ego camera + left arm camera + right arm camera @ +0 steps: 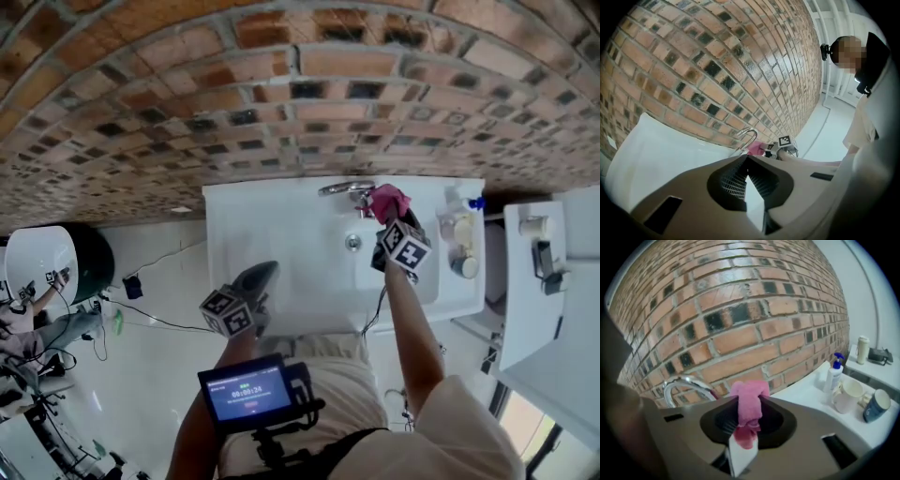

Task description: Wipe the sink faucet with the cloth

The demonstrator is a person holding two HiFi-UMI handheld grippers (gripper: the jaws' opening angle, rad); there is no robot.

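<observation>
The red-and-dark brick wall (pixel 281 94) is filling everything ahead of both grippers. Below them the white ceramic sink (pixel 272 225) is spreading out, its bowl lying under the right gripper (pixel 386 216).

That right gripper (pixel 749 414) is hanging over the back of the bowl, its jaws pinching tight on the cloth. The left gripper (pixel 262 275) is hovering off to the right gripper's left, above the sink's front edge. Its jaws (pixel 745 161) are pressing together at the tips with nothing between them.

The curved chrome faucet (pixel 345 188) is standing just to the left of the right gripper's tips, against the wall. In the right gripper view its arch (pixel 684 383) is showing left of the jaws.

The crumpled pink cloth (pixel 749 401) is bulging out past the right jaws, just beside the faucet. Whether it is touching the metal, I cannot tell.

Off to that gripper's right, a white pump bottle with a blue top (pixel 834 371), a cream mug (pixel 847 394) and a dark blue mug (pixel 876 405) are sitting on the sink's ledge.
</observation>
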